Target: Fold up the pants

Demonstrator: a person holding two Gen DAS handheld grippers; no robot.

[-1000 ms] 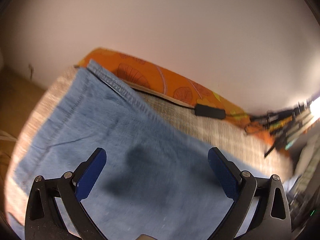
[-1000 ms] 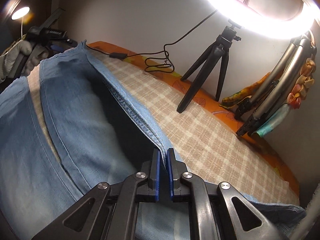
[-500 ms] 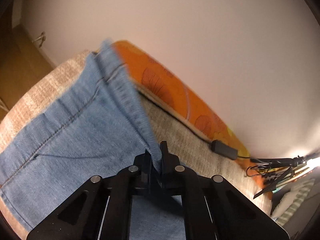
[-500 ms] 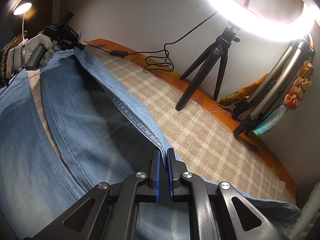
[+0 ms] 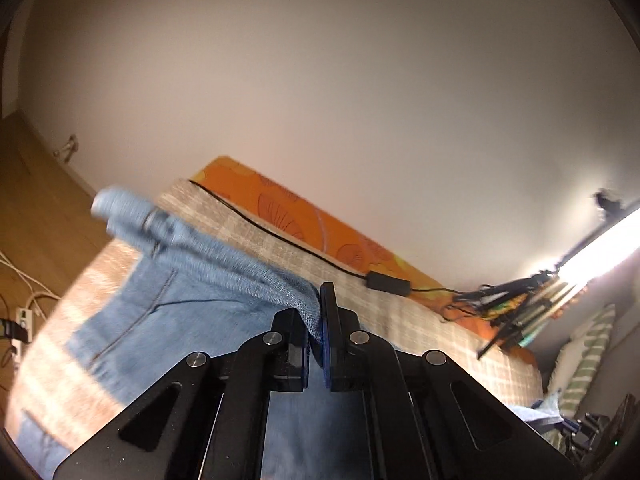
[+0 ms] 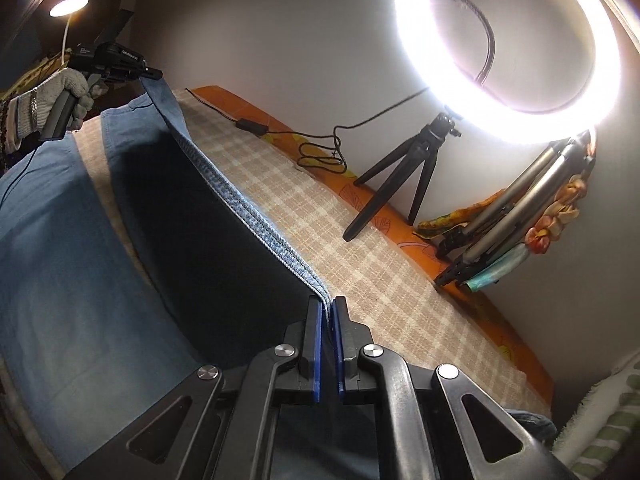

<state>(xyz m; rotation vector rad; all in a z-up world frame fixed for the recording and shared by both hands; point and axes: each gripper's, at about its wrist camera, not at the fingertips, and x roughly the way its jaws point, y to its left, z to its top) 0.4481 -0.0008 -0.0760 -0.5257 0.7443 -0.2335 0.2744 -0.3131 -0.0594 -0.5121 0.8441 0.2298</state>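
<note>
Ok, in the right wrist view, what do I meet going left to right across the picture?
Gloved hand holding the left gripper → jeans, edge lifted → right gripper shut on that edge → small black tripod → ring light → folded stand legs.

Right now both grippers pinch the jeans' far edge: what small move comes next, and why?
Probably carry the edge over toward the near leg. The left gripper and right gripper are both shut on the jeans; the seam edge hangs taut between them, lifted off the checked blanket, so the fold is only started.
</note>
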